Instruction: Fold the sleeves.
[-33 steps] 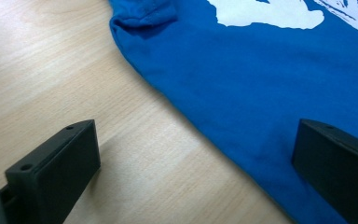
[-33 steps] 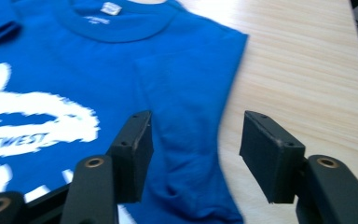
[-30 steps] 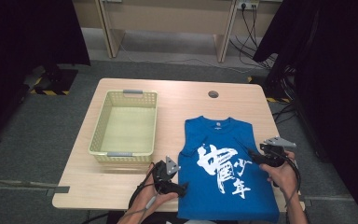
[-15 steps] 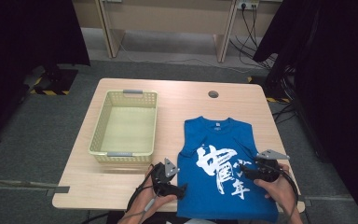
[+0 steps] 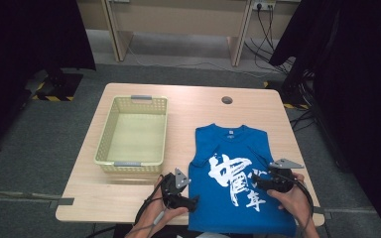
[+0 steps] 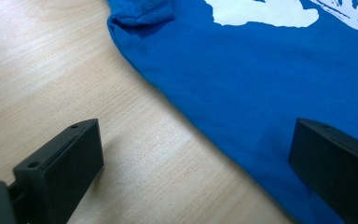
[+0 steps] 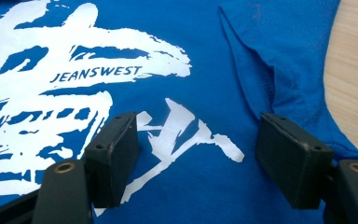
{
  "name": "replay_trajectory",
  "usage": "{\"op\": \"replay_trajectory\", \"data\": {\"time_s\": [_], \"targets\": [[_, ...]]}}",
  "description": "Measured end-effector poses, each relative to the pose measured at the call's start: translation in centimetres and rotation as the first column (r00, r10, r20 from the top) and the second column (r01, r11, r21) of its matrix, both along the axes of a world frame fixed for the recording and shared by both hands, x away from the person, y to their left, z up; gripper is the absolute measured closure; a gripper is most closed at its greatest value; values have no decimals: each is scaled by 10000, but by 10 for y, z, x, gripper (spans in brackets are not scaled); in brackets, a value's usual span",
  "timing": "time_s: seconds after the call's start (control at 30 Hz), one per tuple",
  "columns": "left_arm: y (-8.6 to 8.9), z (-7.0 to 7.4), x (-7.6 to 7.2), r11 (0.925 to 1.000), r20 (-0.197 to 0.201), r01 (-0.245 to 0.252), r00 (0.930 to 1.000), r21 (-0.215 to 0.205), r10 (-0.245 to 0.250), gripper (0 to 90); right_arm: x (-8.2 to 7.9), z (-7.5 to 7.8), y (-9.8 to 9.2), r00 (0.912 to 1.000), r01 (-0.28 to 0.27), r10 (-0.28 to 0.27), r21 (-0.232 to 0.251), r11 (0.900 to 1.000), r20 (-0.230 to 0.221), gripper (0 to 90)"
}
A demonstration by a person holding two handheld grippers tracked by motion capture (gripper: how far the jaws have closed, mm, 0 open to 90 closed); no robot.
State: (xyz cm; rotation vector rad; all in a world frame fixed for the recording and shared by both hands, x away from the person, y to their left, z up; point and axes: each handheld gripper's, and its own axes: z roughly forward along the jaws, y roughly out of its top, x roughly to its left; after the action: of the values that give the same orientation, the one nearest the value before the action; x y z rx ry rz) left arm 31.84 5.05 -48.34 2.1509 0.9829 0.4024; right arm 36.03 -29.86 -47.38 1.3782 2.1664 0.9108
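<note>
1. A blue T-shirt with a white brush-style print is lying flat on the right half of the worktop, collar pointing away from the person and hem hanging just over the near edge.
2. The left tongs are sitting low at the shirt's left side near the hem, pointing toward the cloth.
3. In the left gripper view, these tongs are standing wide apart: one jaw is hovering over bare wood, the other over blue fabric, with the shirt's edge running between them. Nothing is being pinched.
4. The right tongs are resting over the right part of the shirt, beside the white print, with the person's hand wrapped around the handle.
5. In the right gripper view, the right tongs are gaping over the printed chest of the shirt; they have just been opening, and the pads are not pressing on any fold. Whether the tips are brushing the cloth I cannot tell.
6. A folded sleeve is lying just beyond the right-hand jaw in that view, with bare wood past it.
7. A pale yellow basket is standing on the left half of the worktop, well apart from the shirt.
8. A round cable hole is showing in the worktop beyond the collar.
</note>
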Motion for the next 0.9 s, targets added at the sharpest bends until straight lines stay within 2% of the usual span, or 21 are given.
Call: {"op": "replay_trajectory", "data": {"time_s": [0.23,0.3,0.5,0.6,0.9], "targets": [[1,0,0,10000,-8,-11,10000,-30,11,21,0,-1,2,10000,-1,1,2,10000,66,300],[2,0,0,10000,-29,24,10000,-63,-24,23,-1,-1,2,9999,-37,36,12,10000,132,273],[7,1,0,9989,-153,1,9999,-465,-8,31,-7,3,8,9990,-123,106,389,9992,445,211],[10,1,-2,9990,-131,7,9999,-441,-12,33,-12,7,13,9981,-210,177,547,9983,588,166],[22,1,-12,9994,24,-86,10000,-330,87,35,-26,6,19,9965,-524,485,579,9969,682,134]]}}
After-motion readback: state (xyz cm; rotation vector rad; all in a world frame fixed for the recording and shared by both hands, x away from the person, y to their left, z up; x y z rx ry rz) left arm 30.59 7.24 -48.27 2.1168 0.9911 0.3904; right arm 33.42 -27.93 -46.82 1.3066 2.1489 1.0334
